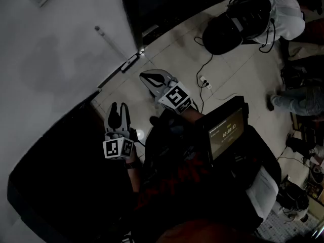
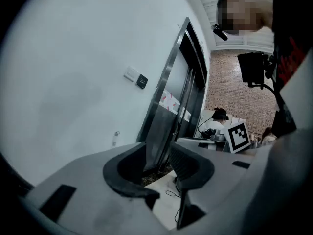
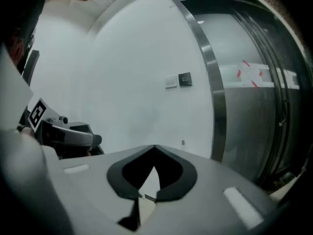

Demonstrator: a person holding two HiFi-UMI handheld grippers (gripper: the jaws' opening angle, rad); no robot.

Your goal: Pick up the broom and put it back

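the broom [image 1: 112, 44] leans on the wall [image 1: 61, 44] ahead, handle slanting up-left, nearer the clenched, empty right gripper [image 1: 148, 78] than the released, empty left gripper [image 1: 118, 108].

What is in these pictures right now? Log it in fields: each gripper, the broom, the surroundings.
left gripper: open, nothing between the jaws
right gripper: shut, empty
broom: thin pole leaning on the white wall, apparently its handle; neither gripper holds it
floor: pale tiles, a power strip on them
bystander: person bent over at upper right
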